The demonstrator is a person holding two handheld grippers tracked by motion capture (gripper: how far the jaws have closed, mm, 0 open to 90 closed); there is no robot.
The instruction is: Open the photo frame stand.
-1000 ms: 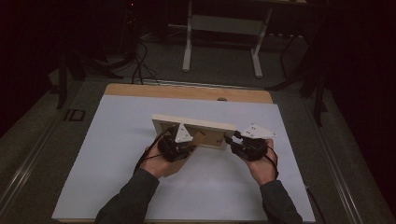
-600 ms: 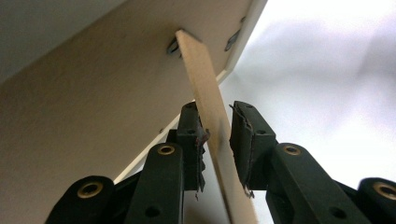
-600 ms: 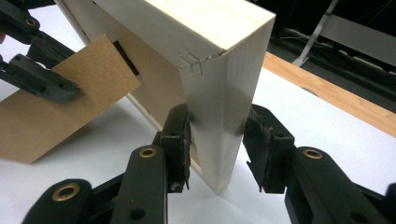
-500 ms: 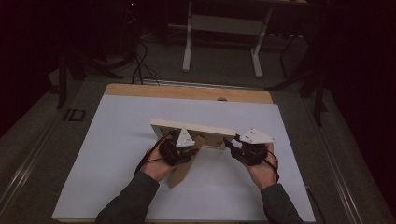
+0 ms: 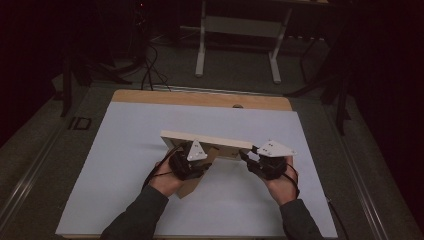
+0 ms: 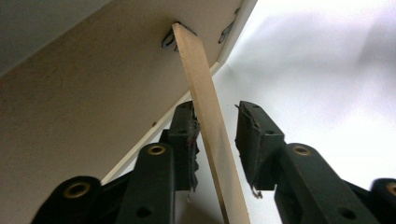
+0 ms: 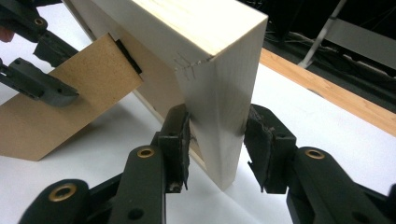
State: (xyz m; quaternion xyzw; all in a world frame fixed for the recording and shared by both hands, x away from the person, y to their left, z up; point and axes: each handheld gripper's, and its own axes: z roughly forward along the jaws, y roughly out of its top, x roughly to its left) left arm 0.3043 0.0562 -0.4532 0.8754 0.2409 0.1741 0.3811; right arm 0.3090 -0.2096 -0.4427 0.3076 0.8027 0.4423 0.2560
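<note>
- Wooden frame [image 5: 207,141] standing on edge on the white table [image 5: 125,165], near its middle, its cardboard stand [image 7: 70,107] swung out from the back toward the near side.
- Right gripper [image 7: 217,135] clamped on the frame's end — pads flat on both faces, holding it upright.
- Left gripper [image 6: 215,135] with jaws just been opening; stand's thin edge between them, one pad beside it, the other clear — spread, no longer pinching.
- Best to keep the right clamp firm and level, so the frame does not tip as the stand takes the weight.
- Draw the left jaws straight back along the stand — no sideways drag on its hinge [image 6: 175,35].
- Check the stand's foot rests flat before easing the right grip.
</note>
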